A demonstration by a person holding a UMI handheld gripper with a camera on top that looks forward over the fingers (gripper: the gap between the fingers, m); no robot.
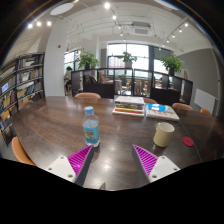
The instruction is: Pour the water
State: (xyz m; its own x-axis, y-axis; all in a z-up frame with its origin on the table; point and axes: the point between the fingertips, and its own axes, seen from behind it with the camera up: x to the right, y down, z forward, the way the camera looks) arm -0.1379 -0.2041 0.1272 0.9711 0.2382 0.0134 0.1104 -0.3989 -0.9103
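Observation:
A clear water bottle [91, 127] with a blue cap and blue label stands upright on the dark wooden table [60, 125], just ahead of my left finger. A pale cream cup [163, 134] stands to the right, just beyond my right finger. My gripper [113, 158] is open, its magenta pads [79, 158] spread wide with only bare table between them. Neither finger touches the bottle or the cup.
A stack of books [129, 104] and a second flat book [163, 111] lie farther back on the table. A small red disc [188, 142] sits right of the cup. Chairs [88, 97] ring the table; shelves [20, 82] line the left wall.

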